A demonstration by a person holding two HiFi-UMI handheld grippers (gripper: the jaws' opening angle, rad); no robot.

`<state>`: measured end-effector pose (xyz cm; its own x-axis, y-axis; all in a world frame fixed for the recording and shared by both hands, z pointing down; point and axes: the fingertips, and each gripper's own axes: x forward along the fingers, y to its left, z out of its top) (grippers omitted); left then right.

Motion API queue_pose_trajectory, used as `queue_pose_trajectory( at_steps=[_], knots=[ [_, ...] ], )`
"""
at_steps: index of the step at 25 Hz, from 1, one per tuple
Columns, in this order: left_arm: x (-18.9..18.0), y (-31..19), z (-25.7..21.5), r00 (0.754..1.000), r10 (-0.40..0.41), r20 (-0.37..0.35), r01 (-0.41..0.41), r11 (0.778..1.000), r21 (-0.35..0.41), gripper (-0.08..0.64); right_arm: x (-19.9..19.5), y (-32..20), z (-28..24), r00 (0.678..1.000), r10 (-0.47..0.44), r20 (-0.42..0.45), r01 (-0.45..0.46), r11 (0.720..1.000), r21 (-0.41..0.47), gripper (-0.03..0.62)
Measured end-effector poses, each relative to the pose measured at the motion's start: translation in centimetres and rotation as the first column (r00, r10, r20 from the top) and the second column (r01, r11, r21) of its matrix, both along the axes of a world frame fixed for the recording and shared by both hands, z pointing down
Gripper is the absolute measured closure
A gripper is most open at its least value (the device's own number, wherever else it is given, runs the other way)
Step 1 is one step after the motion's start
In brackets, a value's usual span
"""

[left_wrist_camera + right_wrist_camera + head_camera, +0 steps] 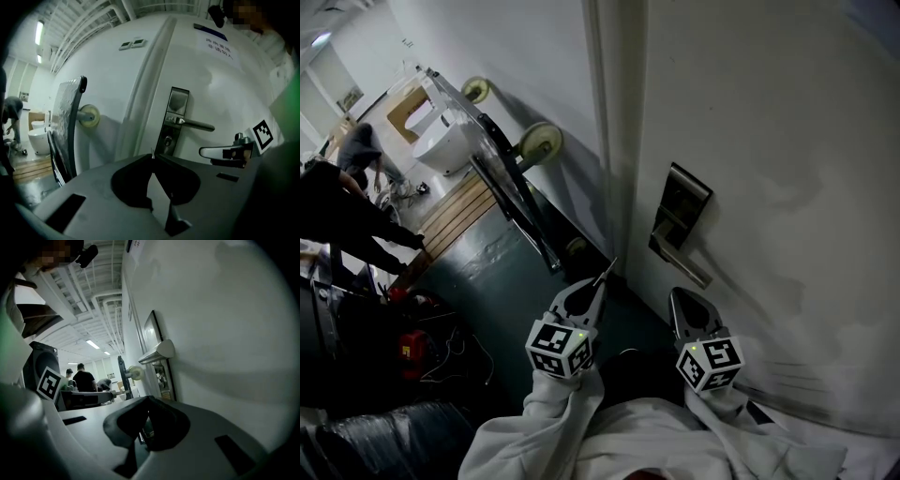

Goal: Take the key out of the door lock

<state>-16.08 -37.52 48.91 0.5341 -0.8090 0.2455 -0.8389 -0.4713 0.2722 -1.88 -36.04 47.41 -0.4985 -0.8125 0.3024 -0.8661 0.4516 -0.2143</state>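
Left gripper [153, 158]: jaws closed on the key [152, 153], with only a thin sliver poking past the tips. The pinch looks marginal, a small contact on a thin flat blade. Main risk, as a judgement: the key twists or slips out and drops to the floor [487, 262] below the gripper. Any jaw loosening, wrist roll or bump would cause it.

Right gripper [148, 400]: just to the right of the left one, jaws together, nothing clearly between them. It gives the key no support. If swung, it could knock the left gripper and shake the key loose.

Ahead of the left gripper, slightly right, is the keyhole [167, 139] in the lock plate [177, 101]. It looks empty and stands apart from the key tip. The key reads as out of the lock, so the task is near done.

Handle [194, 124]: above the keyhole, ahead of both grippers. Pushed forward, the key tip could catch it or scrape the door [225, 84].

Cart [68, 122]: farther off, ahead-left, well apart, no threat.
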Motion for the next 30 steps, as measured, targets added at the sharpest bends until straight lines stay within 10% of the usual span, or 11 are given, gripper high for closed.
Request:
queue_pose_trajectory(
  at_steps=[30],
  knots=[
    [0.8, 1.0, 0.7, 0.999, 0.036, -0.01, -0.036, 0.999, -0.011, 0.534, 3.4, 0.6, -0.3, 0.988, 0.144, -0.055, -0.142, 0.989, 0.047, 0.541]
  ],
)
